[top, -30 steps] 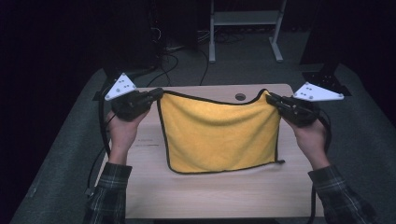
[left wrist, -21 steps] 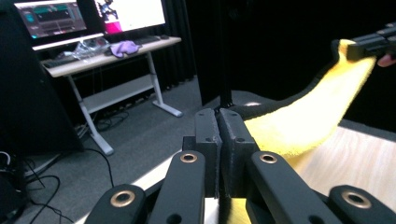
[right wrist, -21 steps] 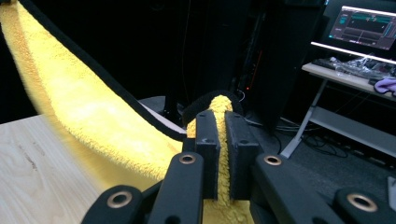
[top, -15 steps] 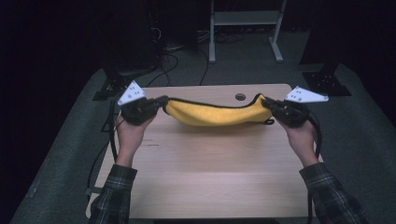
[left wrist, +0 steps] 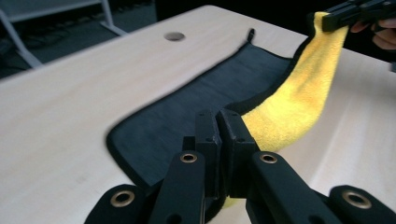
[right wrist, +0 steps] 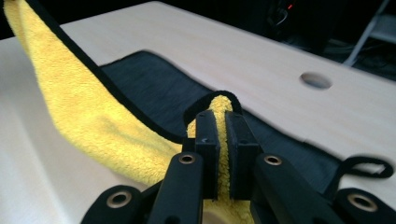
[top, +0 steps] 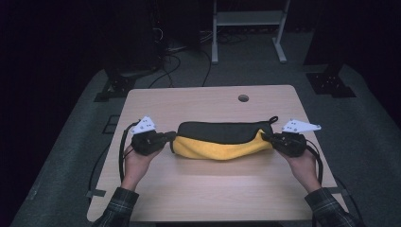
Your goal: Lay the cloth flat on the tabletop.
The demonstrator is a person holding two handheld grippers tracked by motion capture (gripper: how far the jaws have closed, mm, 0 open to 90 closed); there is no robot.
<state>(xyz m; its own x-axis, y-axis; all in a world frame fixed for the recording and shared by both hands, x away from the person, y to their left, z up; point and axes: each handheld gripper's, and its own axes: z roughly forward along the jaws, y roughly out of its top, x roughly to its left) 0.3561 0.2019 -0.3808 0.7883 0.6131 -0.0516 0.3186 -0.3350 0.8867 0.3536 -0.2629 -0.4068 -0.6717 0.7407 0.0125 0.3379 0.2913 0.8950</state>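
A: Left edge first. Bare wood of the table left of the left gripper, free up to the rim; dark grey floor beyond, cables trailing farther back.

B: And the left gripper itself?

A: Held low over the table, pointing inward to the right, gripped from below by the left hand, plaid sleeve entering from the bottom. Jaws clamped together on the left corner of the cloth; in the left gripper view, pressed tight with yellow pile showing beneath them.

B: Middle?

A: Cloth lying across the table's centre, far part flat with dark side up, near part a yellow fold lifted between the two grippers. Black piping along the edge, small hanging loop at the far right corner. Open wood in front toward the near edge, and open wood behind up to the round hole. White metal stand on the floor beyond, in a dark room.

B: Right side?

A: Right gripper mirrored, pointing inward to the left, also low over the wood, cradled by the right hand. Jaws pinched shut on the cloth's right corner; in the right gripper view, yellow pile squeezed between the pads. Narrow strip of bare table right of it, then the rim.
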